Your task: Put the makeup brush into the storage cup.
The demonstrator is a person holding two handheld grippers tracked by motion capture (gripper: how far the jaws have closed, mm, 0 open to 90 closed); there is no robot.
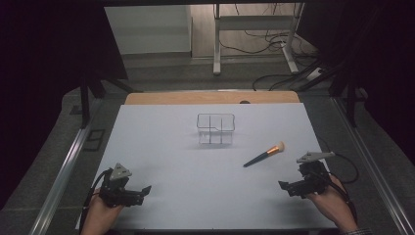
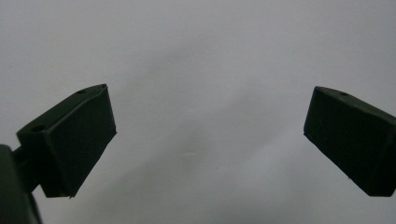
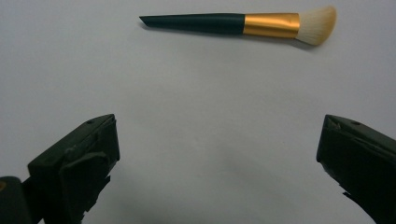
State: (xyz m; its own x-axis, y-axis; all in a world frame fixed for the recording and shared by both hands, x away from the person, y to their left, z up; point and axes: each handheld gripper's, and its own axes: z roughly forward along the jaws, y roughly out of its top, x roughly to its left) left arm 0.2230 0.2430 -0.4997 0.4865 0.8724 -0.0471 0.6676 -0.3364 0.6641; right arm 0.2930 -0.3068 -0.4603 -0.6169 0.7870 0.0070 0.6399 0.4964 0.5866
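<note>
Both grippers, left (image 1: 145, 189) and right (image 1: 283, 185), rest wide apart and empty on the table (image 1: 161, 147); a brush (image 1: 264, 154) lies beside a rack (image 1: 216, 128).

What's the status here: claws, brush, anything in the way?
Left claw open, empty, low over bare table. Right claw open, empty, makeup brush lying ahead of it. Clear divided organizer mid-table, apart from the brush. Nothing between right claw and brush.

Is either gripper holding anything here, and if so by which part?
Nothing is held. The left gripper and right gripper are both open over bare table; the brush lies untouched ahead of the right one.
</note>
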